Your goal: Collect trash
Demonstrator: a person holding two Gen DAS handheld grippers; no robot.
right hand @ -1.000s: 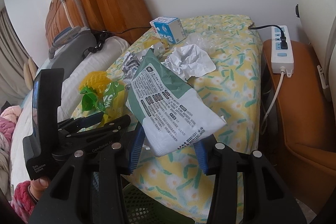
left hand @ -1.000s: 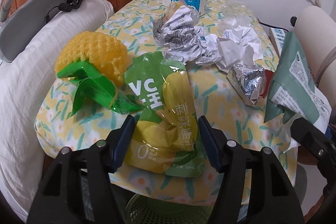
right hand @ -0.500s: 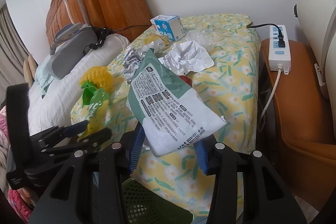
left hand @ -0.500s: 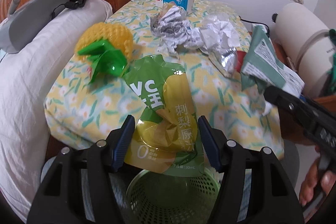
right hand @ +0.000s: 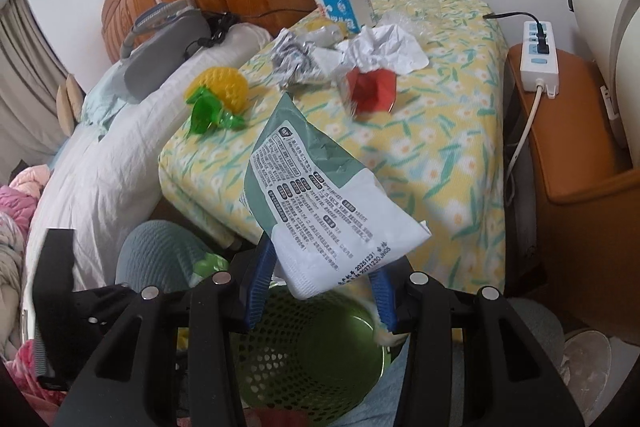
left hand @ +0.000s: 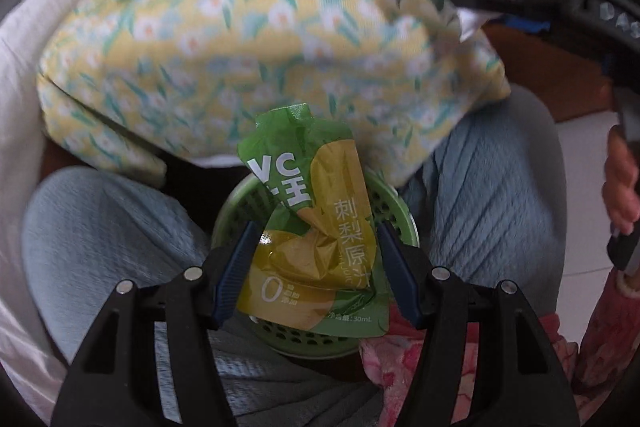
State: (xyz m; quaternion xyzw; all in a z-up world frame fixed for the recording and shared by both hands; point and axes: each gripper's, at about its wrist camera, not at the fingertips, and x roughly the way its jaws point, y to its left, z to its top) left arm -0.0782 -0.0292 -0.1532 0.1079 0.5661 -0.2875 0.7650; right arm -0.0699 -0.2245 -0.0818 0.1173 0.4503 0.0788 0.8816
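Note:
My left gripper (left hand: 314, 269) is shut on a green and yellow juice pouch (left hand: 316, 227) and holds it right above a green mesh bin (left hand: 394, 213) that stands between the person's knees. My right gripper (right hand: 320, 281) is shut on a green and white snack bag (right hand: 320, 203), held above the same bin (right hand: 312, 351). More trash lies on the flowered table (right hand: 440, 131): crumpled white paper (right hand: 384, 47), crumpled foil (right hand: 296, 59), a red wrapper (right hand: 372, 89), a blue and white carton (right hand: 346, 7) and a yellow and green plastic pineapple (right hand: 218, 97).
A white pillow (right hand: 120, 155) and the bed lie left of the table. A brown side table (right hand: 576, 131) with a white power strip (right hand: 538, 53) stands to the right. The person's knees (left hand: 104, 239) flank the bin.
Both grippers have pulled back from the table and down, each with its piece of trash, and now hang over the green bin. The left view tilted steeply downward.

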